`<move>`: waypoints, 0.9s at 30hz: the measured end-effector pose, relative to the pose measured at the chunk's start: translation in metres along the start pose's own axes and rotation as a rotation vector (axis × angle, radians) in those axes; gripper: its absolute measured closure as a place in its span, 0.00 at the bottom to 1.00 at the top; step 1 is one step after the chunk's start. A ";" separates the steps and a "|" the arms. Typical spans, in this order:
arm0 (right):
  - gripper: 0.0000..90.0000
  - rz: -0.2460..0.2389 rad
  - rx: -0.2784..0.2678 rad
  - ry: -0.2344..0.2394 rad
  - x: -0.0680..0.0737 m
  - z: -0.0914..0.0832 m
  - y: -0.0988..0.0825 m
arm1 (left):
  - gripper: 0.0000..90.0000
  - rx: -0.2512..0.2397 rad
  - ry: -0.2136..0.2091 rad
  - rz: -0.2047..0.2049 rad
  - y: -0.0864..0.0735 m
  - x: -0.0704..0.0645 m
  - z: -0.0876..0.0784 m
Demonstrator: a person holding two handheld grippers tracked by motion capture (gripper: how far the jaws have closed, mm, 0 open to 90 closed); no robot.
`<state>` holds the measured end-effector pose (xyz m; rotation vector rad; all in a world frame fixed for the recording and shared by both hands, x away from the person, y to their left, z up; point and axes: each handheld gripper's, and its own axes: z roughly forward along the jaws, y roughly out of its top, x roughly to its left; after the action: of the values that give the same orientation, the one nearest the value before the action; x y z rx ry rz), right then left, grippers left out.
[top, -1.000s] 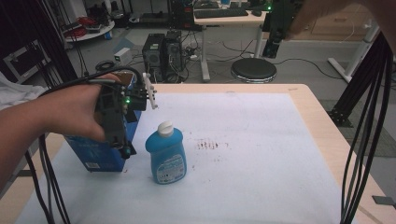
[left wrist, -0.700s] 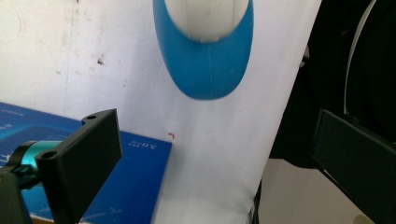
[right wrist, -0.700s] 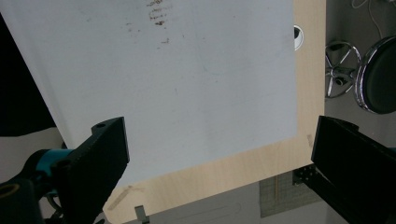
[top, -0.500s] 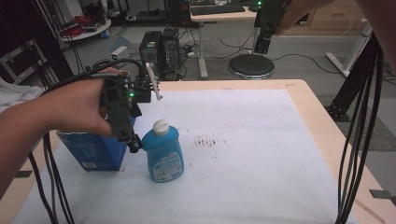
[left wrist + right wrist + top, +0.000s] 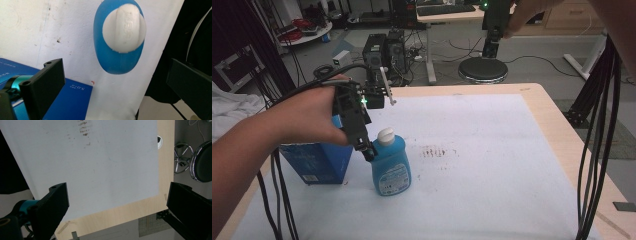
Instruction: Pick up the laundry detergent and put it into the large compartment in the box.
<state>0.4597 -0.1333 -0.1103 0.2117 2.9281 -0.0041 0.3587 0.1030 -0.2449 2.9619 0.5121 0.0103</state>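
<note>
We note the bottle: translucent blue plastic, glossy, with a paper-like printed label; its cap is white matt plastic with faint raised lettering. The box looks like blue printed cardboard with a slight sheen. The table shows pale wood grain at its edges, under a white matt sheet, smooth but stained with brown specks. The left gripper has matt black plastic jaws, faintly textured, with a glossy teal metal-looking part beside one.
</note>
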 end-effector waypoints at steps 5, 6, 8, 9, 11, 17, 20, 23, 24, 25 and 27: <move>0.03 0.001 -0.002 0.001 0.001 0.000 0.002 | 0.02 0.013 0.002 0.008 0.007 -0.001 0.005; 0.03 -0.001 -0.001 -0.003 0.001 0.000 0.002 | 0.02 0.024 0.001 0.006 0.011 -0.001 0.007; 0.03 -0.006 0.003 -0.003 0.002 0.000 0.002 | 0.02 0.027 0.003 0.011 0.014 -0.001 0.009; 0.03 -0.005 0.002 -0.003 0.002 0.000 0.001 | 0.02 0.035 0.003 0.012 0.015 -0.001 0.010; 0.03 -0.007 0.002 -0.003 0.001 0.000 0.001 | 0.02 0.036 0.007 0.007 0.016 -0.001 0.011; 0.03 -0.002 0.009 -0.006 0.000 0.001 -0.001 | 0.02 0.048 0.001 -0.003 0.022 0.000 0.025; 0.03 0.003 0.005 -0.008 0.000 0.001 -0.002 | 0.02 0.051 0.001 -0.007 0.023 0.001 0.029; 0.03 -0.001 0.006 -0.009 -0.001 0.001 -0.002 | 0.02 0.055 -0.002 -0.018 0.024 0.002 0.036; 0.03 -0.001 0.007 -0.010 -0.002 0.002 -0.002 | 0.02 0.056 -0.002 -0.020 0.025 0.003 0.038; 0.03 -0.003 0.009 -0.009 -0.002 0.002 -0.002 | 0.02 0.053 0.001 -0.022 0.025 0.003 0.039; 0.03 0.000 0.008 -0.008 -0.002 0.002 -0.002 | 0.02 0.055 0.000 -0.024 0.025 0.004 0.040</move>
<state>0.4615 -0.1354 -0.1124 0.2120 2.9210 -0.0165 0.3718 0.0753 -0.2815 3.0084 0.5566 -0.0065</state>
